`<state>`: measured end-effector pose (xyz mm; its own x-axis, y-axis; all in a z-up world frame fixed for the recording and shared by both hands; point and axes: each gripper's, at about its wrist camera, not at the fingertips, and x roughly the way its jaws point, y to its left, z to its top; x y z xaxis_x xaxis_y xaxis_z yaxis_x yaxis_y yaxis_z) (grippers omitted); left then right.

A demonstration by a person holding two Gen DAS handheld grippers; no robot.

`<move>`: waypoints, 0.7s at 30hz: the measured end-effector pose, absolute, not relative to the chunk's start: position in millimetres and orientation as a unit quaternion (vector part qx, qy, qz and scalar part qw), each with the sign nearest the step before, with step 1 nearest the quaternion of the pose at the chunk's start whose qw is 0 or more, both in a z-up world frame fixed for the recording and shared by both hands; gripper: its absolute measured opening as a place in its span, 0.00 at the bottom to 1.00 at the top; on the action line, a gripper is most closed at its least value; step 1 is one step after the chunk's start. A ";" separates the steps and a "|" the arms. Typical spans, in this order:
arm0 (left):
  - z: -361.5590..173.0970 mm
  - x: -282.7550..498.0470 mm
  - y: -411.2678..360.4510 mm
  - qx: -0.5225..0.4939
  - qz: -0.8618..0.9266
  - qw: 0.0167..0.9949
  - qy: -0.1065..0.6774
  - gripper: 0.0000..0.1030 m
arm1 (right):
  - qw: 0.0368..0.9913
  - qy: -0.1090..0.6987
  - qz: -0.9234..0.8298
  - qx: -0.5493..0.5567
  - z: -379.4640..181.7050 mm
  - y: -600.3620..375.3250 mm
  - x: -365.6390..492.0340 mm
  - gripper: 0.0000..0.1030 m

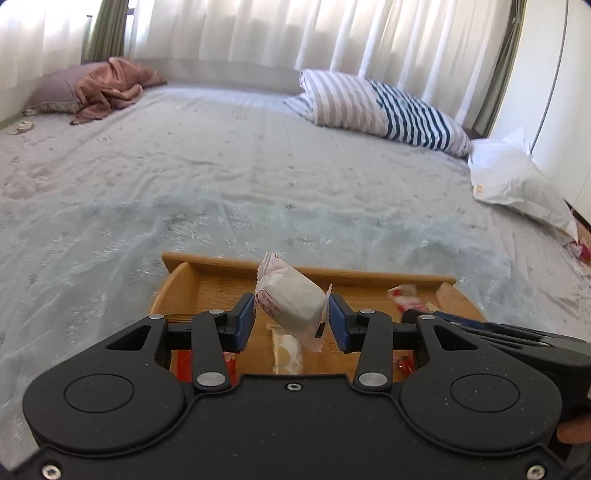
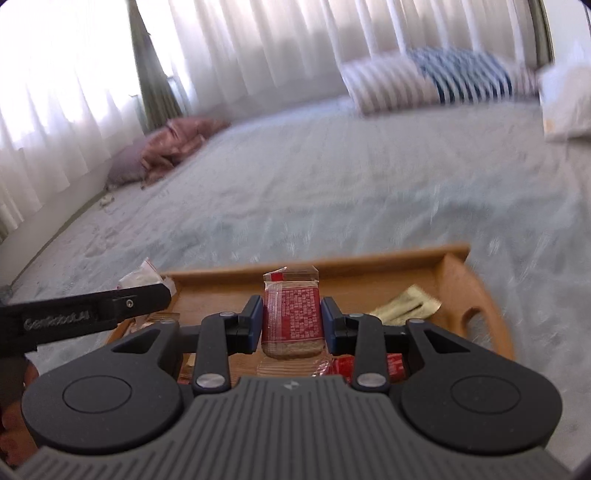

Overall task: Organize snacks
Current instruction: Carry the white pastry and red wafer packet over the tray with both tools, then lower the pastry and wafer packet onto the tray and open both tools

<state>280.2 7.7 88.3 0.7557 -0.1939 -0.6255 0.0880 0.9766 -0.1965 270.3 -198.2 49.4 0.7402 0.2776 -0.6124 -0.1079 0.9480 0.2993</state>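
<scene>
Black left tongs [image 2: 147, 299] body – "GenRobot.AI" lettering, red-labelled snack [image 2: 293, 314] print unreadable

both wrist views close above shared tray [image 1: 373, 275]

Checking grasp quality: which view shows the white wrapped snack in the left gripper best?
The left wrist view: the white wrapped snack sits sharp and tilted between the left gripper fingers. The right wrist view shows only a blurred corner of it behind the left gripper's side.

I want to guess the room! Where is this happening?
Probably a bedroom: a big bed with a striped pillow, and white curtains behind it. Snacks are going in a wooden tray there.
</scene>
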 end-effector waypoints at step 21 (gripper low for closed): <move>35.2 323.9 1.4 -0.045 -0.061 0.916 0.393 0.40 | 0.923 0.353 0.087 0.125 8.6 -181.1 290.8 0.38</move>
